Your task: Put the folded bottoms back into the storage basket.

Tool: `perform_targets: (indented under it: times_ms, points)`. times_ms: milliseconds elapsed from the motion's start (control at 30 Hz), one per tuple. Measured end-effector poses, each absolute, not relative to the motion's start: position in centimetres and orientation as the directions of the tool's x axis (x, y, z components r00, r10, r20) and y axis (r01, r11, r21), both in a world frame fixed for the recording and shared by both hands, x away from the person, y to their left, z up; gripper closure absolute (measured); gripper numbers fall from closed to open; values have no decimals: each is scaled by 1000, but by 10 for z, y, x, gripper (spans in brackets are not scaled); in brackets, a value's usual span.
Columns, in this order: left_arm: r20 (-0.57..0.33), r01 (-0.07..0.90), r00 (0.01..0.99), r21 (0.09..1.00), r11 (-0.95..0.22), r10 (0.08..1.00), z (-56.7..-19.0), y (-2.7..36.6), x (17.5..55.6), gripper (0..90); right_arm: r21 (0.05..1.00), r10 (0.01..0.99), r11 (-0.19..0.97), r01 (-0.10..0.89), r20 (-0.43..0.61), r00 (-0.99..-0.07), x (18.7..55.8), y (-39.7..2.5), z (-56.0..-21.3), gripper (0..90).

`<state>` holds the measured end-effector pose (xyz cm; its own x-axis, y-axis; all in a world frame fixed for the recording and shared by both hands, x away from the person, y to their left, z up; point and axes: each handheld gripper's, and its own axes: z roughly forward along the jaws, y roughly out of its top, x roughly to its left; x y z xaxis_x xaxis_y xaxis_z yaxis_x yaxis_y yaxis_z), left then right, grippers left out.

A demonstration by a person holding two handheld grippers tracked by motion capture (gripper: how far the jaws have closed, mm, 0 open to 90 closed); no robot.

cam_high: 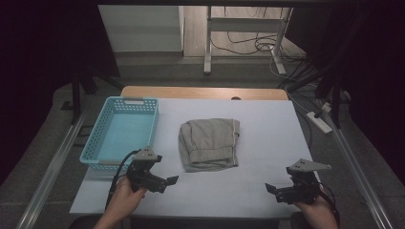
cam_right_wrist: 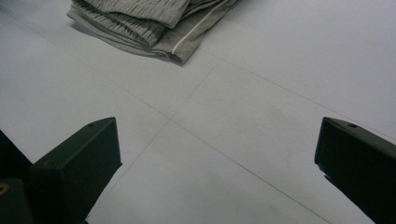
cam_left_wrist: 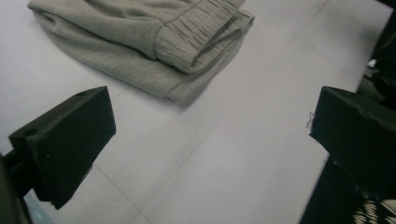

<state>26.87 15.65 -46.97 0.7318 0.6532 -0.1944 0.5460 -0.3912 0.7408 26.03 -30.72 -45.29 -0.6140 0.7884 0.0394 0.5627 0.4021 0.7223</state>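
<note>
In the high view one folded grey garment (cam_high: 209, 144) lay near the middle of the white table (cam_high: 267, 143), with one light blue basket (cam_high: 120, 133) just to its left, its floor bare. Two grippers were held over the near part of the table, one in each hand. The left gripper (cam_high: 171, 181) sat in front of the basket's near right corner, its jaws pointing right and a little toward the garment, near it but apart from it; the left hand (cam_high: 125, 194) gripped it from below with the forearm rising from the bottom edge, and a black cable looped off its left side. The right gripper (cam_high: 270, 188) was near the table's right front corner, well apart from the garment, its jaws pointing left; the right hand (cam_high: 313, 206) wrapped its rear. Each gripper carried one grey three-cornered plate on top. In the left gripper view the two black jaws stood wide apart with nothing between them but bare table, and the garment (cam_left_wrist: 154, 42) lay ahead at upper left, its ribbed waistband on top of the fold. In the right gripper view the two jaws were likewise spread wide over bare table, holding nothing, and the garment (cam_right_wrist: 149, 23) lay farther off at the top left, a pale stripe running along one folded edge.
</note>
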Motion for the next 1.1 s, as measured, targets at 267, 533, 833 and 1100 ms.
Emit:
perform_targets:
  times_ms: [267,533,833,1100]
  points:
    - [-185,562,726,715,-416,663,-473,141,288,0,723,787,401,562,43,-616,260,-308,-453,4]
    - [-173,576,721,689,-441,671,-477,129,307,0,722,786,406,561,38,-617,260,-307,-453,4]
    - [-157,590,705,672,-448,692,-483,118,328,0,721,785,408,560,37,-619,260,-307,-453,4]
    - [-162,622,688,634,-460,707,-492,107,346,0,720,784,410,559,35,-620,260,-307,-453,4]
